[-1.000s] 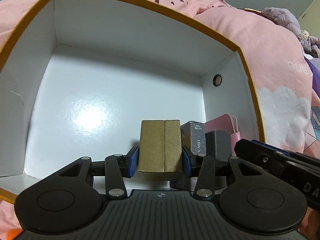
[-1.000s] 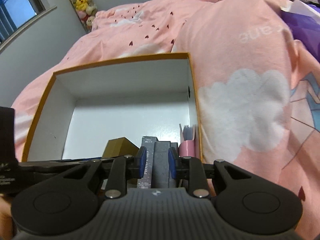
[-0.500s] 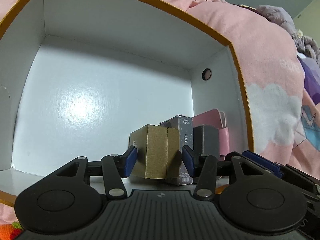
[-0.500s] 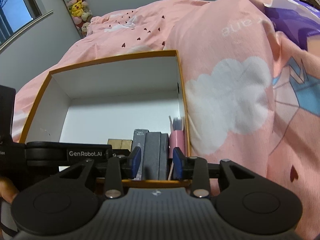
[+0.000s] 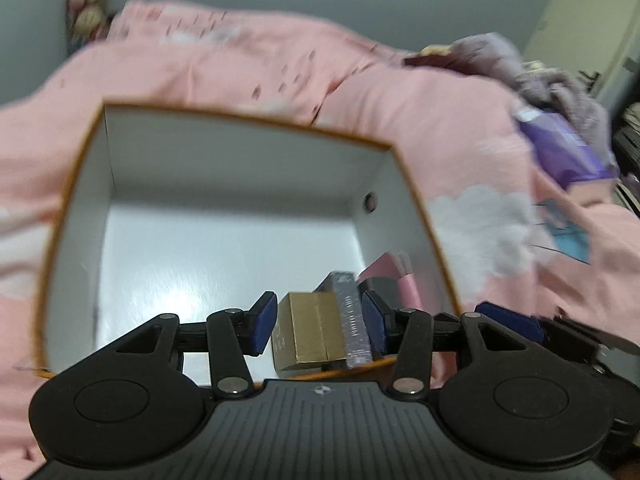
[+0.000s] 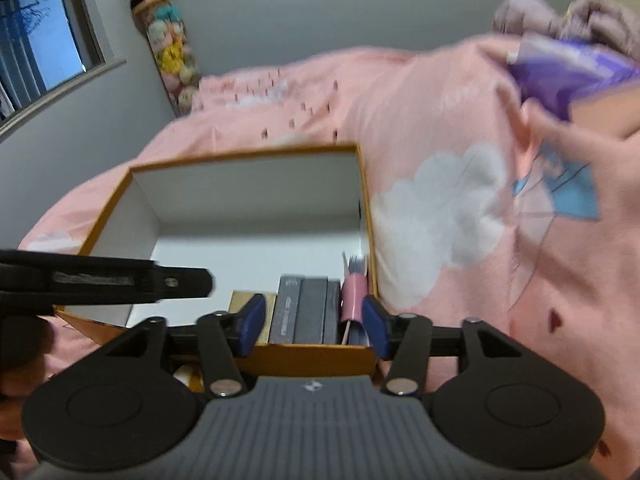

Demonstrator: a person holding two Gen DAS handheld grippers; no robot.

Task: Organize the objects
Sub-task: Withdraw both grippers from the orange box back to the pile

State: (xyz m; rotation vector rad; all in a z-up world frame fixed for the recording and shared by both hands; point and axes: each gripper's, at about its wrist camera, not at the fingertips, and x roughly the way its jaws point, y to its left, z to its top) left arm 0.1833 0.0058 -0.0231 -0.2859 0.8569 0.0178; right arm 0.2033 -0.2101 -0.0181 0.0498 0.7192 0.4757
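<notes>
A white box with an orange rim point(image 5: 416, 196) point(image 6: 244, 156) lies on the bed. In its near right corner stand a gold box point(image 5: 310, 330) point(image 6: 250, 298), a grey lettered box point(image 5: 352, 320) point(image 6: 286, 312), a dark grey box point(image 6: 314, 308) and a pink holder point(image 5: 406, 290) point(image 6: 354, 296). My left gripper point(image 5: 319, 324) is open above the gold box, its pads clear of it. My right gripper point(image 6: 313, 326) hangs just outside the near wall, its jaws opening, with nothing pressed between them. In the right wrist view the left gripper point(image 6: 120, 282) shows as a blurred black bar at the left.
A pink duvet with a white cloud print point(image 6: 440, 216) surrounds the box. A purple packet point(image 5: 564, 152) point(image 6: 560, 76) lies at the right, with a grey-purple bundle point(image 5: 560, 80) behind it. A column of plush toys point(image 6: 172, 48) hangs on the far wall beside a window point(image 6: 36, 40).
The left gripper let go of the gold box and rose out of the white box. The right gripper released the dark grey box, opened wider and drew back past the near wall.
</notes>
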